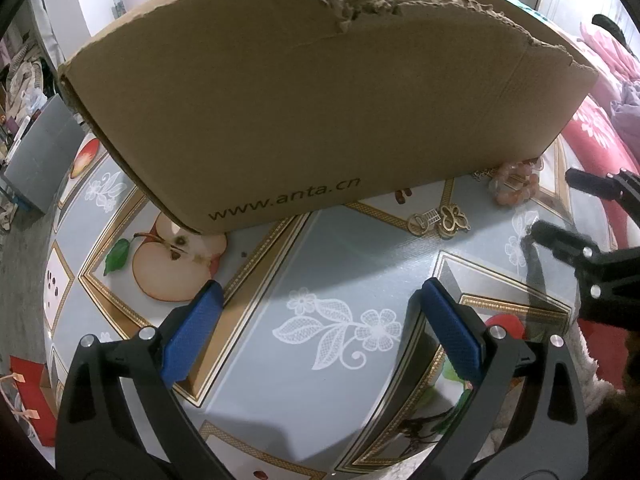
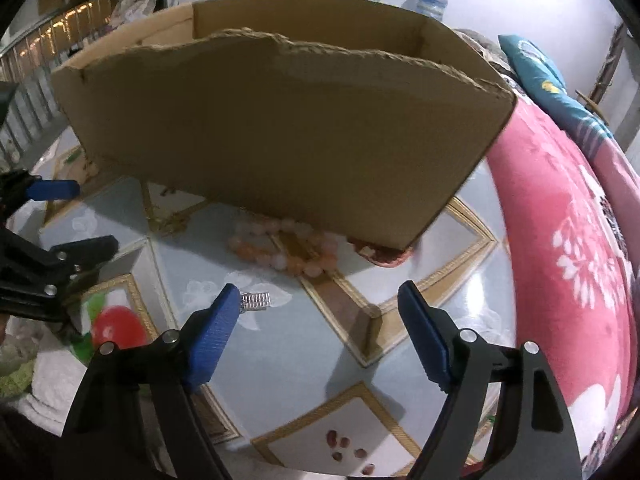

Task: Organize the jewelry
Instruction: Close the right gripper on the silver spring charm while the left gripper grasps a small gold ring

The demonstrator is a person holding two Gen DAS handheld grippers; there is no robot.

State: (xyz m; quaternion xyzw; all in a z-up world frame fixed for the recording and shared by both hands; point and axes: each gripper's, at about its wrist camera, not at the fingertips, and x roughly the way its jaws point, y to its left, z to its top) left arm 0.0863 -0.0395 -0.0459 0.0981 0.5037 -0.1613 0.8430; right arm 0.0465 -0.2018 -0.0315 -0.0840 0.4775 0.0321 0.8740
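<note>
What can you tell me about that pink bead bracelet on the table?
The pink bead bracelet is a string of round, glossy beads in pale pink and peach, looking like stone or glass. It lies flat in loose loops on the patterned tablecloth, right against the bottom edge of the cardboard box, with part of it seeming tucked under the box. Nothing holds it: the right gripper sits nearer the camera, fingers apart, not touching it.

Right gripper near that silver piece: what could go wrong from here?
1. The small silver piece sits at the tip of one finger of the right gripper, not between the open jaws; closing now would likely miss or flick it.
2. The pink bead bracelet lies against the cardboard box, so a reach could push it under.
</note>
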